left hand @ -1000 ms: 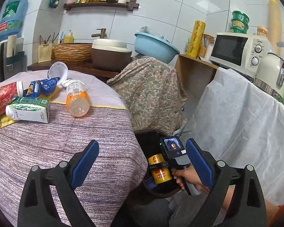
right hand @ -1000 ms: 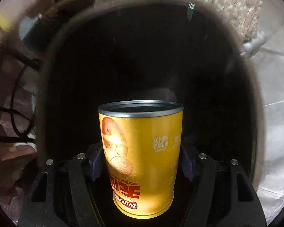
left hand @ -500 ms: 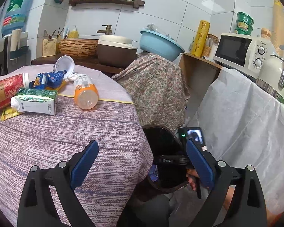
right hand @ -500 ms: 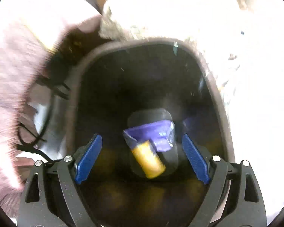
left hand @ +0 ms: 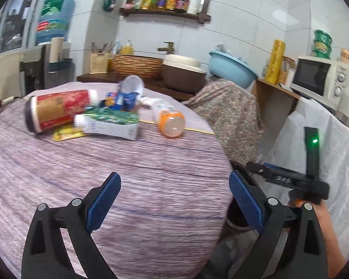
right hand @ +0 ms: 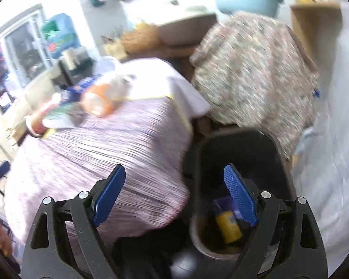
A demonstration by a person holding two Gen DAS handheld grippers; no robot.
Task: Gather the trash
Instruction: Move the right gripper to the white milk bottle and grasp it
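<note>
My right gripper (right hand: 174,193) hangs wide and empty above the black bin (right hand: 276,153), its yellow can (right hand: 228,226) inside, while my empty, wide left gripper (left hand: 174,200) faces the worktop (left hand: 104,162) litter.

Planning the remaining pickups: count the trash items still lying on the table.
6, maybe more hidden: red cylindrical canister at left, yellow packet under it, green-and-white carton in front, blue wrapper behind, white lid farthest back, orange plastic bottle at right.

blue basin (left hand: 231,66), microwave (left hand: 323,78), wicker basket (left hand: 137,66) beyond
</note>
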